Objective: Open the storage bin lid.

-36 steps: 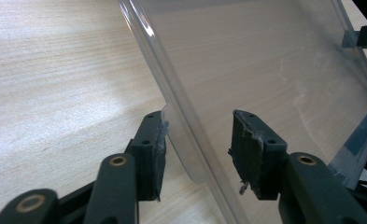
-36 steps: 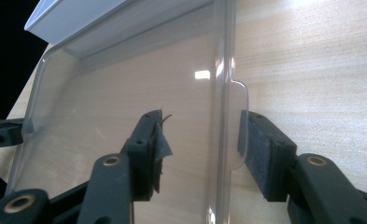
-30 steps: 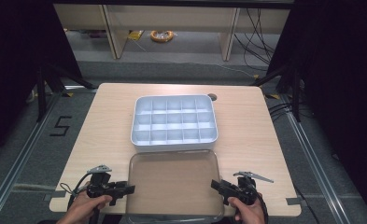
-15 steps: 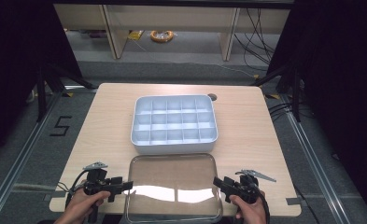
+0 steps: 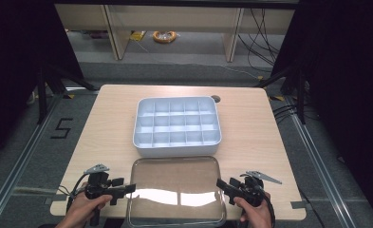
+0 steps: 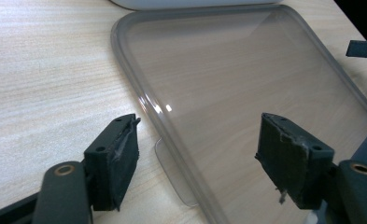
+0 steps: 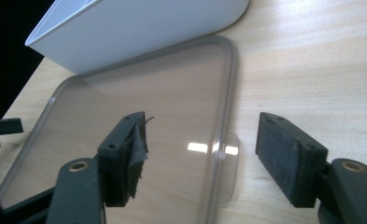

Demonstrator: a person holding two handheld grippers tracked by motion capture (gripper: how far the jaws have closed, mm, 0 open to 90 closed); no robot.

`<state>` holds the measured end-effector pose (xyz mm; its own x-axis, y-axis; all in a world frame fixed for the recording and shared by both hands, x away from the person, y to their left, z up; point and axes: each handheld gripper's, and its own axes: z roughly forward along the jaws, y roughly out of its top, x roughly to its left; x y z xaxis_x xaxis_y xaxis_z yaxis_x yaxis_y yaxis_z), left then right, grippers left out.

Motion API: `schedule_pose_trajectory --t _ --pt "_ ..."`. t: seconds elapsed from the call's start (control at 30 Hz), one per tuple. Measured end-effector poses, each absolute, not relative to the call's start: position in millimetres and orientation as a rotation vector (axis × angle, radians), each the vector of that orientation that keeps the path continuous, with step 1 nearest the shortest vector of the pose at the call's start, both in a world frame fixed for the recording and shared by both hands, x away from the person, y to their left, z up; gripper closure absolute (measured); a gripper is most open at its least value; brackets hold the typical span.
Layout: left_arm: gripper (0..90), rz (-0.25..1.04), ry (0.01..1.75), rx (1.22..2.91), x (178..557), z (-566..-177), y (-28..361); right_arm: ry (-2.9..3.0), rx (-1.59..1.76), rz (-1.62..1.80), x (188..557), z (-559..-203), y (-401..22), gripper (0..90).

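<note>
With the clear lid (image 5: pixel 176 190) lying flat on the bench (image 5: pixel 108 123), near of the white tray (image 5: pixel 177 126), both grippers have just been opening. The left gripper (image 6: pixel 197 154) and right gripper (image 7: pixel 202 154) stand released, fingers straddling the lid's side tabs without pressing, probably because it is set down.

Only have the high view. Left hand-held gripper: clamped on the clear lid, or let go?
Observer: Let go. The left hand-held gripper has just been opening its jaws. The lid rim runs between them, and neither pad presses on it.
Operator: Right one?
Observer: Same. The right hand-held gripper has just been opening too. A small clear tab on the lid's rim lies between its jaws, pads off it.
</note>
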<state>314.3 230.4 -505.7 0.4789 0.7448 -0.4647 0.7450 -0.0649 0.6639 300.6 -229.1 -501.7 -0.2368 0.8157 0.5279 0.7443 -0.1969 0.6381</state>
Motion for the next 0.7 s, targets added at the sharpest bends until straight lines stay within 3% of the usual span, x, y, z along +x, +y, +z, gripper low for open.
schedule_pose_trajectory --t 0.3,0.7 --pt "19.9 -0.041 1.203 1.762 313 -503 229 1.919 1.782 1.426 300 -497 -232 32.0" --pt "16.3 -0.015 1.159 1.780 306 -501 227 1.923 1.691 1.417 292 -491 -234 30.9"
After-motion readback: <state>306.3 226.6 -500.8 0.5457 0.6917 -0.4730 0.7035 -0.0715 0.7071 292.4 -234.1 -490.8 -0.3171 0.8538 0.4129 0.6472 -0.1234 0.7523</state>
